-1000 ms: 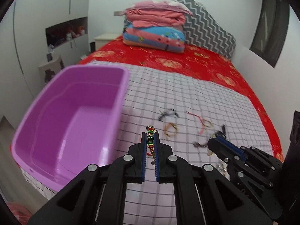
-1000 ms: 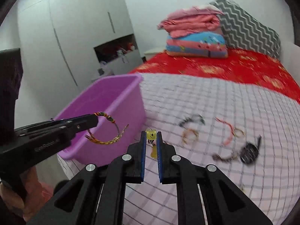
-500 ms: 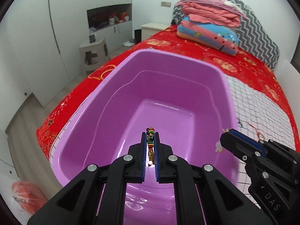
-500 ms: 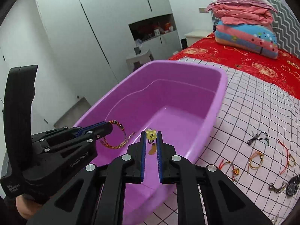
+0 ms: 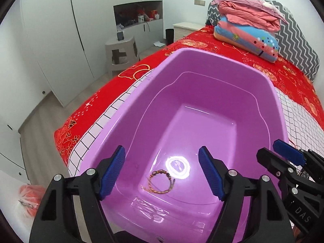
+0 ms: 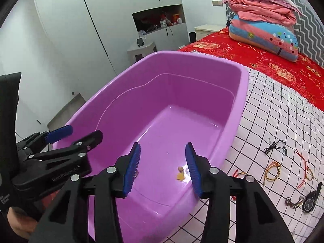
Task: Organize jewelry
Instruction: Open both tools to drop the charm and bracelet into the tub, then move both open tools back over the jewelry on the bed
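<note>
Bedroom, checked sheet (image 6: 269,121) over a red bedspread: your purple tub (image 5: 271,109) fills mid-frame. Both jaws are opening with nothing between them, left gripper (image 5: 162,174) above the braided bracelet (image 5: 160,181) lying low-centre, right gripper (image 6: 163,167) above the yellow charm (image 6: 180,175). Remaining jewelry (image 6: 272,171) waits lower right.

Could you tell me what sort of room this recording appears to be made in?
Most likely a bedroom: a bed with a red bedspread, folded quilts stacked against a zigzag pillow, and white wardrobe doors along the wall.
</note>
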### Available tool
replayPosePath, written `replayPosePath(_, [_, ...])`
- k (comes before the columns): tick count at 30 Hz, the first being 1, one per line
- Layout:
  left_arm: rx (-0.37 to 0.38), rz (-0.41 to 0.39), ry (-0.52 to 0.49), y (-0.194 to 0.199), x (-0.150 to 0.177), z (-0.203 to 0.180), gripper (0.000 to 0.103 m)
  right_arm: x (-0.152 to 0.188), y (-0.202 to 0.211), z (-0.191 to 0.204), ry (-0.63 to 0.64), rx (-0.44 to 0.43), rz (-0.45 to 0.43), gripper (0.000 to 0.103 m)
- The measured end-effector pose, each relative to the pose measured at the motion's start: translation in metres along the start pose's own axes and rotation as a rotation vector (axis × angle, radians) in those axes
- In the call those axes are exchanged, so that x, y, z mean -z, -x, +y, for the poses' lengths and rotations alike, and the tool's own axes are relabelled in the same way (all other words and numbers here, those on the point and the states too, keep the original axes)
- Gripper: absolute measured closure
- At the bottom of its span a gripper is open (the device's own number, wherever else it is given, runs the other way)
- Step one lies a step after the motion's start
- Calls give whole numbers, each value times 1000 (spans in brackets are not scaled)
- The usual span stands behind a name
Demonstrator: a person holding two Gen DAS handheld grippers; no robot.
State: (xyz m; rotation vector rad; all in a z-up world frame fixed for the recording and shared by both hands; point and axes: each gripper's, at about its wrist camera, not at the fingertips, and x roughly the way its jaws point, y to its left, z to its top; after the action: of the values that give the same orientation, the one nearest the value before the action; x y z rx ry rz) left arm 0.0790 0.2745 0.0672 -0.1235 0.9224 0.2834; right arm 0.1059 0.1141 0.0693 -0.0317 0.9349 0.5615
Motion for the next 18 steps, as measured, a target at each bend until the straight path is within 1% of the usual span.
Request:
replayPosePath(7, [-7, 2, 21, 6, 4, 2, 26, 4, 12, -6, -17, 2, -14, 58])
replayPosePath(9, [-4, 0, 19, 11, 8, 3, 25, 6, 19, -7, -20, 1, -25, 57])
replayPosePath(10, [-2, -1, 20, 13, 9, 2, 24, 8, 23, -7, -21, 2, -34, 55])
replayPosePath(12, [3, -18, 24, 23, 14, 1, 18, 17, 35, -9, -23, 4, -57, 53])
replayPosePath(14, [8, -38, 22, 32, 19, 0, 16, 25, 45, -12, -21, 23, -70, 53])
replayPosePath(16, [13, -46, 14, 40, 25, -5, 15, 38, 56, -15, -22, 49, -82, 52])
replayPosePath(18, [22, -54, 4, 48, 32, -10, 11, 49, 67, -18, -26, 60, -97, 49])
